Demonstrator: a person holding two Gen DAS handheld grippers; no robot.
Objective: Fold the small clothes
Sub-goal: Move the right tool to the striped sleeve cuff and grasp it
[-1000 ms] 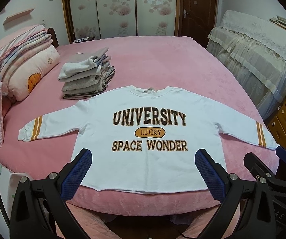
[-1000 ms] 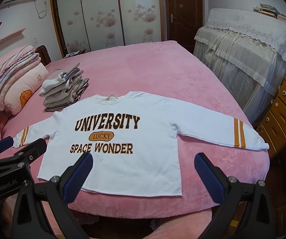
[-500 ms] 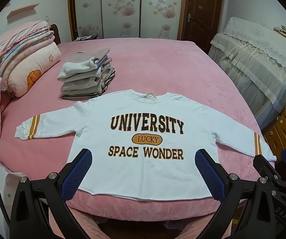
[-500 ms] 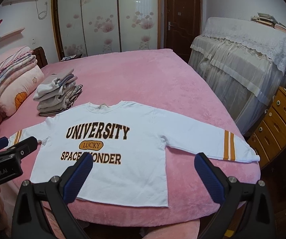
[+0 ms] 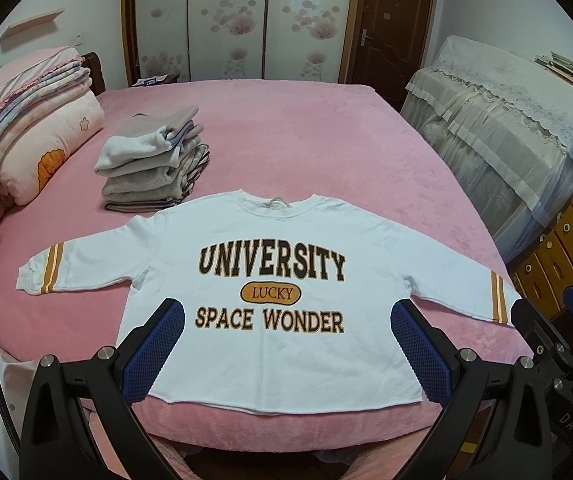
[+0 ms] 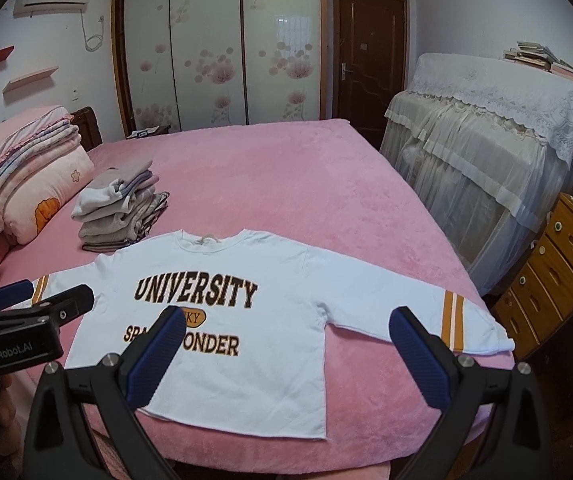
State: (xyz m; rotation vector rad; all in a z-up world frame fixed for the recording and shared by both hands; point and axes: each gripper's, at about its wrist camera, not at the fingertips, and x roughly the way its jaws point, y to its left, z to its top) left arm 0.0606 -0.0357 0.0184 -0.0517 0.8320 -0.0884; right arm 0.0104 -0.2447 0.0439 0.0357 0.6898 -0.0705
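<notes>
A white sweatshirt [image 5: 270,240] [image 6: 262,280] printed "UNIVERSITY LUCKY SPACE WONDER" lies flat, face up, at the near edge of the pink bed [image 5: 306,140] [image 6: 286,172]. Both sleeves are spread out sideways, each with orange stripes near the cuff. My left gripper [image 5: 288,350] hovers open above the hem, blue pads wide apart, nothing between them. Over the shirt's right half my right gripper [image 6: 288,354] is open too and holds nothing. Each gripper shows at the edge of the other's view.
A stack of folded grey clothes [image 5: 154,160] [image 6: 120,204] sits behind the shirt's left shoulder. Folded quilts and pillows [image 5: 26,128] line the bed's left side. A lace-covered cabinet [image 6: 486,140] and a wooden drawer chest [image 6: 558,280] stand to the right.
Both grippers have pulled back and tilted up, so the shirt sits lower in both views and more of the room shows. The shirt itself has not moved, and both grippers stay open.
</notes>
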